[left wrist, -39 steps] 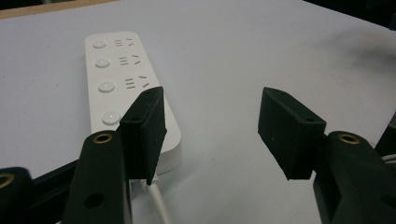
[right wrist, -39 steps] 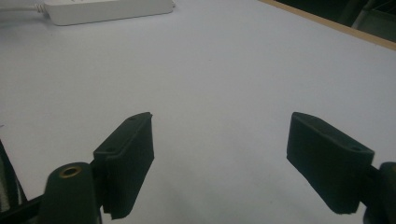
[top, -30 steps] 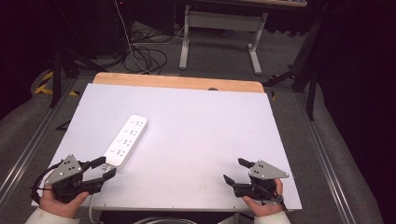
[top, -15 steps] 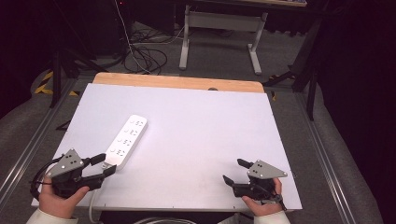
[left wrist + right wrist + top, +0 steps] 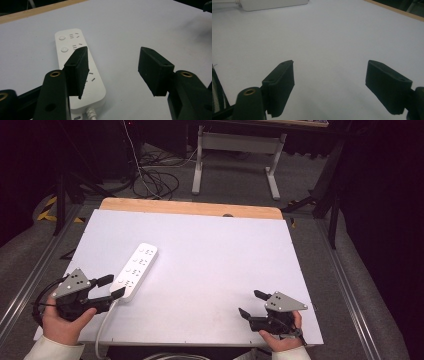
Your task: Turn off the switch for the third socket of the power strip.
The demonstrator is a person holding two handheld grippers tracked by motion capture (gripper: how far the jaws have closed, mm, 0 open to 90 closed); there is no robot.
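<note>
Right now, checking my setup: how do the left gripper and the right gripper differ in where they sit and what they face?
The left gripper sits at the near left corner of the table, right at the white power strip; the right gripper sits near right over bare surface. In the left gripper view one jaw overlaps the strip; the right gripper view has the strip far off. Both are open, empty and hand-held.

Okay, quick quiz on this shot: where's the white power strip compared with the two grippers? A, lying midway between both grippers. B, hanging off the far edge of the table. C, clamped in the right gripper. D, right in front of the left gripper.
D: the power strip lies flat on the table just ahead of the open left gripper, one jaw over its near end; the right gripper holds nothing.
</note>
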